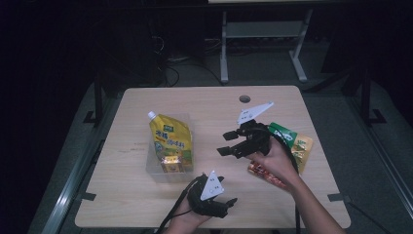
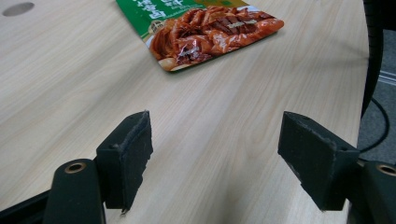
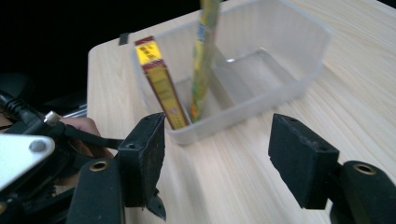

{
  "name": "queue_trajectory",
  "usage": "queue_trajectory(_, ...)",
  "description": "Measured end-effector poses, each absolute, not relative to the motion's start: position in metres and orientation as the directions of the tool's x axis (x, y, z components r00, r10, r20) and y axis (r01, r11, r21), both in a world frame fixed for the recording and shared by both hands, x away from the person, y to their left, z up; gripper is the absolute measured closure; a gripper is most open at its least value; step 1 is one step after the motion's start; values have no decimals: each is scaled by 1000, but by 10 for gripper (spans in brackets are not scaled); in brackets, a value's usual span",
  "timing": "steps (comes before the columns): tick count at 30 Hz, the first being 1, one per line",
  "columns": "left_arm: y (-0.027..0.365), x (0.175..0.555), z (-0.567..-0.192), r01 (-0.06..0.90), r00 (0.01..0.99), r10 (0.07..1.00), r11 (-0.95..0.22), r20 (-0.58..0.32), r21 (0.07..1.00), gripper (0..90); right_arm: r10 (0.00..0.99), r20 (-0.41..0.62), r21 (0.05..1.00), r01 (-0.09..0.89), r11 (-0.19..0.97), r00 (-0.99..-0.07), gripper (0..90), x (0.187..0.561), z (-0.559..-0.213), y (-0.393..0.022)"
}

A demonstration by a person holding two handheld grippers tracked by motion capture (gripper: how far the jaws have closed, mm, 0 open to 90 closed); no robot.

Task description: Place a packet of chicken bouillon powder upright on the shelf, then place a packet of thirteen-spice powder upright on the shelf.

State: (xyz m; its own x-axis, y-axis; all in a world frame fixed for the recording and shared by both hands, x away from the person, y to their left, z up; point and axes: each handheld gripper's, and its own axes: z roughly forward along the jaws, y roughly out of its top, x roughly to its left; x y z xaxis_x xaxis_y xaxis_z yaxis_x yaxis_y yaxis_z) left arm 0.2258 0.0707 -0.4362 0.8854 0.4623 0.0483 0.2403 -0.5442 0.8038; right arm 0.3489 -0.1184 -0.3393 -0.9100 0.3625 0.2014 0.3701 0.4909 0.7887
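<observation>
A clear plastic bin (image 1: 151, 168) stands left of the table's middle. In it a yellow spouted pouch (image 1: 170, 136) stands upright, with a small yellow and red box (image 1: 171, 164) in front of it. My right gripper (image 1: 228, 144) hovers open just right of the bin, nothing between its jaws. In the right gripper view (image 3: 219, 154) the bin (image 3: 285, 88), the box (image 3: 161, 84) and the pouch (image 3: 204, 60), seen edge-on, lie just ahead. My left gripper (image 1: 229, 204) rests open near the front edge. Its jaws (image 2: 224, 154) hold nothing, with a green and red snack packet (image 2: 210, 32) beyond.
Several snack packets lie at the right under the right hand: a green one (image 1: 281, 132), a yellow one (image 1: 304, 148) and a red one (image 1: 263, 173). A cable hole (image 1: 244, 99) sits near the far edge. A metal stand (image 1: 263, 44) is on the floor behind the table.
</observation>
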Motion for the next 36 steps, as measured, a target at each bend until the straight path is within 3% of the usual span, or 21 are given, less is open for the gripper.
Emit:
queue_trajectory(17,59,245,-438,239,885,462,-564,62,791,336,533,236,774,488,402,-813,299,347,-355,-193)
queue_trajectory(36,49,249,-426,221,892,448,-555,63,802,342,610,256,752,551,362,-750,296,339,-369,-232)
